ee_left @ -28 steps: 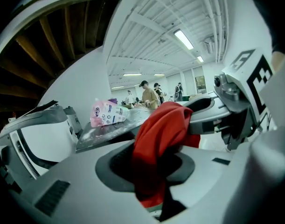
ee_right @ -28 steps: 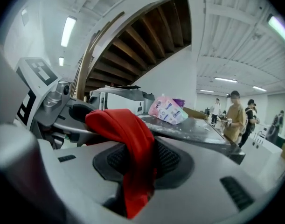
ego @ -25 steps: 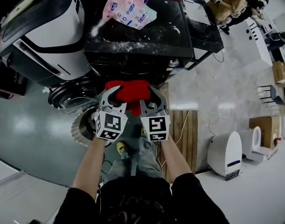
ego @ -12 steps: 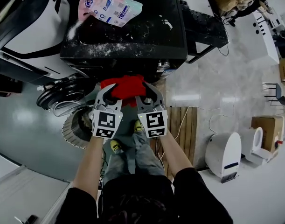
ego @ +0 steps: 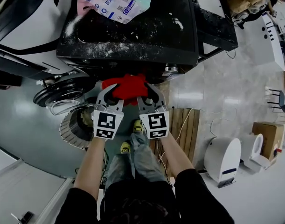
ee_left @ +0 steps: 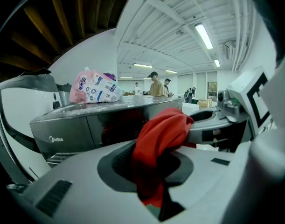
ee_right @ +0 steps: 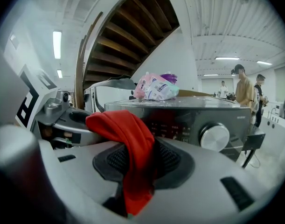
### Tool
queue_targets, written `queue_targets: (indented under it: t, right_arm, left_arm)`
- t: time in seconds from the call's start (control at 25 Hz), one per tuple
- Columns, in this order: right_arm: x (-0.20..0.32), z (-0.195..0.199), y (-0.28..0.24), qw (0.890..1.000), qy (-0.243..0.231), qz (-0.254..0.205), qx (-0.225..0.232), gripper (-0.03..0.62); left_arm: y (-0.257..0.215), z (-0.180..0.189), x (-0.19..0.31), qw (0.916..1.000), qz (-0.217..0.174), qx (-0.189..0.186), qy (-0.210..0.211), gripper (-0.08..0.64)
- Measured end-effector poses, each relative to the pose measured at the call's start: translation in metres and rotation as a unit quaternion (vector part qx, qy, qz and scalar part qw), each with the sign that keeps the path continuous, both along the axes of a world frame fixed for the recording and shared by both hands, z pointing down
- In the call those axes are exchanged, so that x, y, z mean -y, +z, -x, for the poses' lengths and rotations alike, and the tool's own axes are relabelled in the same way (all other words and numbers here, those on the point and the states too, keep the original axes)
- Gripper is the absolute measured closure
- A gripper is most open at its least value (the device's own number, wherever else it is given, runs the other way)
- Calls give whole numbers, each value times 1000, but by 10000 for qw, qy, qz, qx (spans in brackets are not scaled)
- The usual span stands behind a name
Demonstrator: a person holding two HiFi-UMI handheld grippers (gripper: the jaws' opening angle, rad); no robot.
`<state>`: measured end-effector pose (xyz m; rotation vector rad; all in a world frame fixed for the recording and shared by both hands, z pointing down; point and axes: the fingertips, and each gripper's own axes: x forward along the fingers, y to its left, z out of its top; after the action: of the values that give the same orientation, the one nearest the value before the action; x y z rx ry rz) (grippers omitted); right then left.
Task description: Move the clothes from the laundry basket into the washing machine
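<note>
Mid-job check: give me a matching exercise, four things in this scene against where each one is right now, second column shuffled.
Things:
1. red garment
2. pink bag
3. silver knob
4. wooden pallet

Places:
A. lying on top of the washing machine
B. on the floor beside the person's feet
C. pinched in both the left gripper and the right gripper
D. on the washing machine's front panel

Pairs: 1-C, 2-A, 3-D, 4-B

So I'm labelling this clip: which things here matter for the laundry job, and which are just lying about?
In the job: red garment, pinched in left gripper and right gripper; washing machine; round ribbed basket by the feet.
Lying about: pink bag on the machine; wooden pallet; white floor unit; cardboard box.
</note>
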<state>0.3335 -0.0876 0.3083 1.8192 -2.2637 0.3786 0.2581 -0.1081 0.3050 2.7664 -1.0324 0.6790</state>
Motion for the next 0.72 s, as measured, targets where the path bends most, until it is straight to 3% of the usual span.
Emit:
queue_targets:
  t: [0.72]
  right_arm:
    - [32,0,133,9981,345,-368,351,468]
  left_arm:
    - [131,1,34,9966,-281,-714,-302,469]
